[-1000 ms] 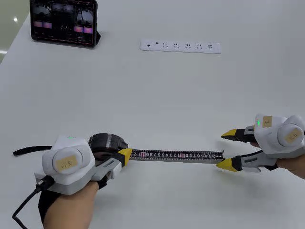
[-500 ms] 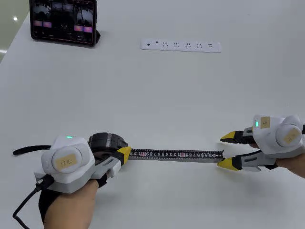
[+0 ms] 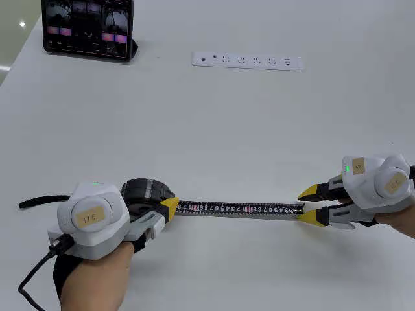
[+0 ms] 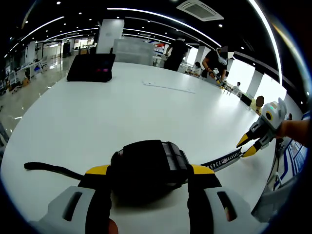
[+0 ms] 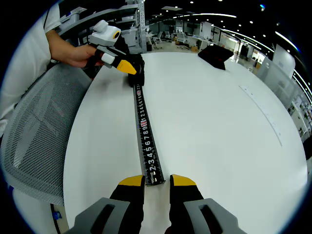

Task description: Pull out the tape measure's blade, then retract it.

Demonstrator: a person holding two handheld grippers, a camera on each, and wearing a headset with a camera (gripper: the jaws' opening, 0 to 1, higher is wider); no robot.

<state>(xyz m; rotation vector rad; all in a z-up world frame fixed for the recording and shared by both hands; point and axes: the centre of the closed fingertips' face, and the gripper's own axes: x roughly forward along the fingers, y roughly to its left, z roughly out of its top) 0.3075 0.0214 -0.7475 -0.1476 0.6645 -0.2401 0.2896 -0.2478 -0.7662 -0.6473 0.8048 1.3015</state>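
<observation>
Kept the tape measure (image 3: pixel 146 192) clamped by its case in the left gripper (image 3: pixel 155 202), at the near left of the table (image 3: pixel 207 129). Laid the blade (image 3: pixel 240 209) flat, long axis left to right, tip pointing right. Narrowed the right gripper (image 3: pixel 310 204) around that tip within the last second (jaws slightly apart, not pinching), probably readying a grip to guide the retraction.

The blade (image 5: pixel 145 131) runs from the tape measure (image 5: pixel 138 72) to between the right gripper's (image 5: pixel 157 181) parted jaws.
</observation>
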